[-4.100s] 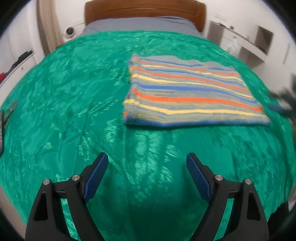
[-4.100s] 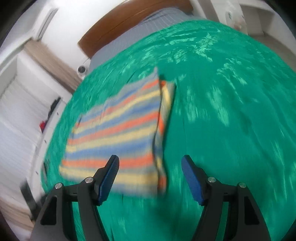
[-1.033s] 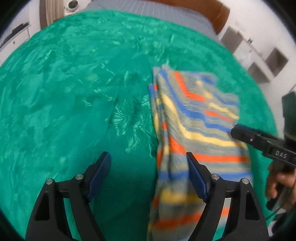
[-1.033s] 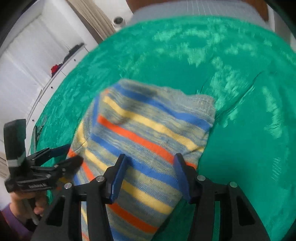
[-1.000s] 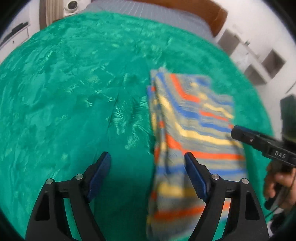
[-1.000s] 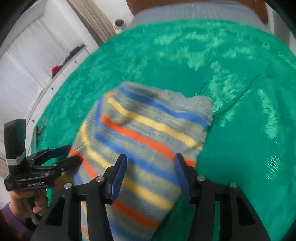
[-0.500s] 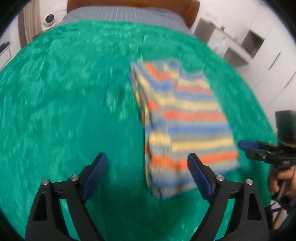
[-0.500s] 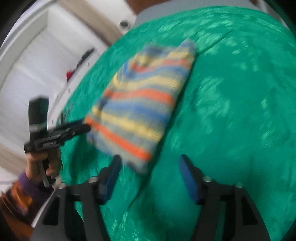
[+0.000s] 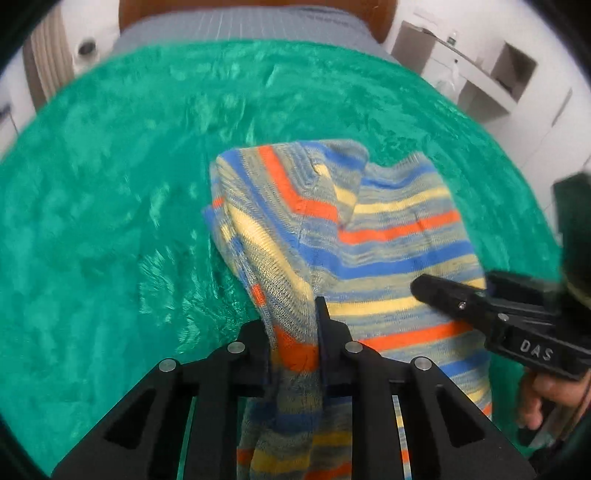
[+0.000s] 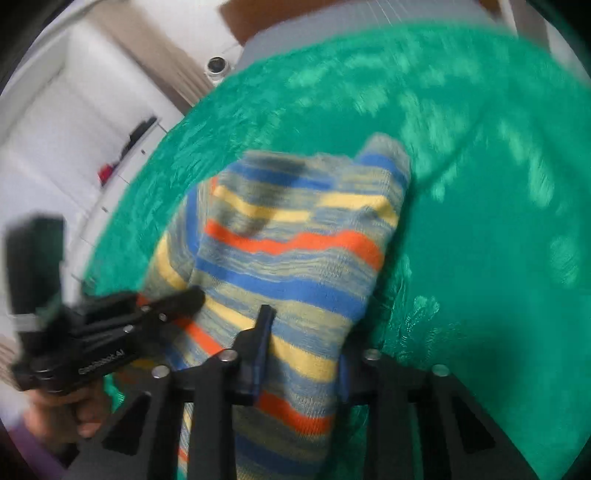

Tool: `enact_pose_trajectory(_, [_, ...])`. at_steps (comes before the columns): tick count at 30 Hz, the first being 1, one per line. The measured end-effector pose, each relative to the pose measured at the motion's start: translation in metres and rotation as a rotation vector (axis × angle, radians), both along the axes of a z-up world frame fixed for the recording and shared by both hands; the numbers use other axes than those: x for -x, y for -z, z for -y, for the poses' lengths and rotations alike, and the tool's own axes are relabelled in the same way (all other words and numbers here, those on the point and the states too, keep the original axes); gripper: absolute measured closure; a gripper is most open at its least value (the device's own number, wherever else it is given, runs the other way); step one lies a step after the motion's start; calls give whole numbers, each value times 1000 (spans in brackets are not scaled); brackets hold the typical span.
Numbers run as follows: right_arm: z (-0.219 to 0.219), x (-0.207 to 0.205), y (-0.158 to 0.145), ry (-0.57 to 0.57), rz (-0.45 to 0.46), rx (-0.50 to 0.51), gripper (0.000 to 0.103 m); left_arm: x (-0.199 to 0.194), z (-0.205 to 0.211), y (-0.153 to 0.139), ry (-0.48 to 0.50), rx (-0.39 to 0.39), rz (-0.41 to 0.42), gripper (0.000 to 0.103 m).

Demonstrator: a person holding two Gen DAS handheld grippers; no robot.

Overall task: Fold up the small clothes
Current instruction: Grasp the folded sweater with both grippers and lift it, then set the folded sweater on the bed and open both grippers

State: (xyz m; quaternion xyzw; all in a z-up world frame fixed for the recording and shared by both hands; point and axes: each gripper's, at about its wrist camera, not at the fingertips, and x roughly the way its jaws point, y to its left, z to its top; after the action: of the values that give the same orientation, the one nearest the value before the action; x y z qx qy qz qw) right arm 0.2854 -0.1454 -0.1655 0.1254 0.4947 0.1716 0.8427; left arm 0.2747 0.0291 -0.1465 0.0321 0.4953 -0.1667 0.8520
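Observation:
A striped knit garment [image 9: 373,236], in blue, orange, yellow and grey, lies partly folded on the green bedspread [image 9: 110,206]. My left gripper [image 9: 293,328] is shut on the garment's near left edge, with cloth bunched between its fingers and lifted. My right gripper [image 10: 301,347] is shut on the garment's [image 10: 295,251] near right edge, with cloth between its fingers. Each gripper shows in the other's view: the right one [image 9: 436,290] on the right, the left one [image 10: 184,297] on the left.
The bedspread [image 10: 480,221] covers the bed. A wooden headboard [image 9: 384,14] and grey sheet [image 9: 236,26] lie at the far end. White shelves [image 9: 480,70] stand to the right, and a white cabinet [image 10: 74,140] to the left.
Both grippers have come in to the garment's near edge and shut on it. Half a second ago they were open and clear of it. The near edge is now lifted and bunched.

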Motion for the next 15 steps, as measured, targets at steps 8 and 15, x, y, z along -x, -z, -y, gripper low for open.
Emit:
enact_pose_trajectory(8, [-5,33,-47,-39,153,106,79,13,18,-35,1,-69,107,85])
enact_pose_trajectory(15, [5,35,-75,-26,191,91,80,26,27,-58,30,-74,159,85])
